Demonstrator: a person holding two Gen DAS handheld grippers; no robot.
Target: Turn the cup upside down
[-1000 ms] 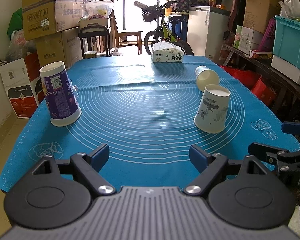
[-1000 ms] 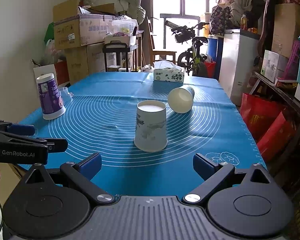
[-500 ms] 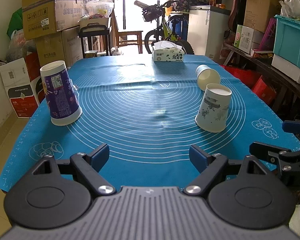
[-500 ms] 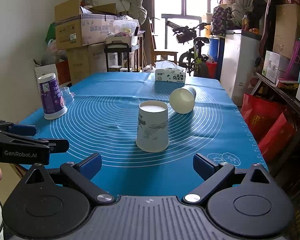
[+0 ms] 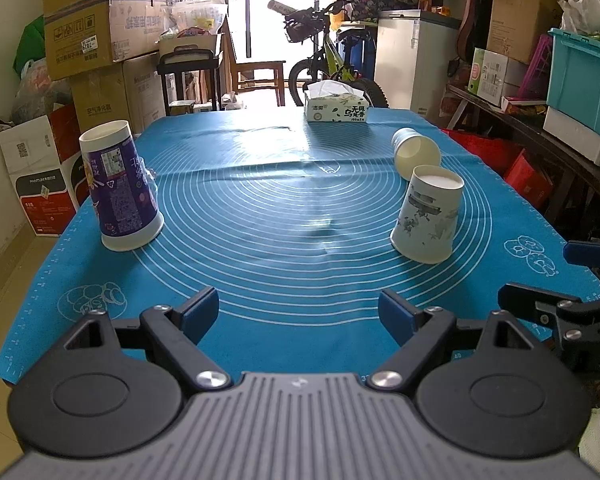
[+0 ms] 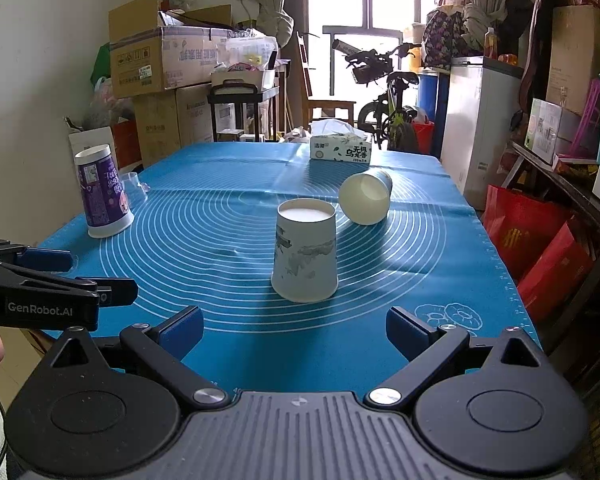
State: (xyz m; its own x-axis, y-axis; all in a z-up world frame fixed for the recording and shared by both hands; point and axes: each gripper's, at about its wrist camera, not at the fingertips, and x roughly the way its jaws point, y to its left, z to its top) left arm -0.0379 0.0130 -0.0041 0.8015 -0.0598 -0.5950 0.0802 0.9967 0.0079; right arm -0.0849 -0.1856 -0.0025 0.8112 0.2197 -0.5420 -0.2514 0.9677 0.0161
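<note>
A white printed paper cup (image 5: 427, 216) (image 6: 305, 250) stands upside down on the blue mat (image 5: 284, 208) at the right. A cream cup (image 5: 415, 153) (image 6: 365, 198) lies on its side just behind it, mouth towards me. A purple cup (image 5: 120, 186) (image 6: 100, 192) stands upside down at the left. My left gripper (image 5: 298, 312) is open and empty above the mat's near edge. My right gripper (image 6: 294, 328) is open and empty, just short of the printed cup. Each gripper shows at the edge of the other's view.
A tissue box (image 5: 336, 106) (image 6: 340, 148) stands at the mat's far end. A small clear cup (image 6: 134, 180) lies behind the purple cup. Cardboard boxes (image 5: 84, 28), a bicycle (image 5: 332, 60), a white cabinet (image 5: 414, 60) and shelves with a teal crate (image 5: 580, 76) surround the table.
Both views have shifted slightly, so the cups sit a little farther right and lower. No cup has moved on the mat and both grippers stay open.
</note>
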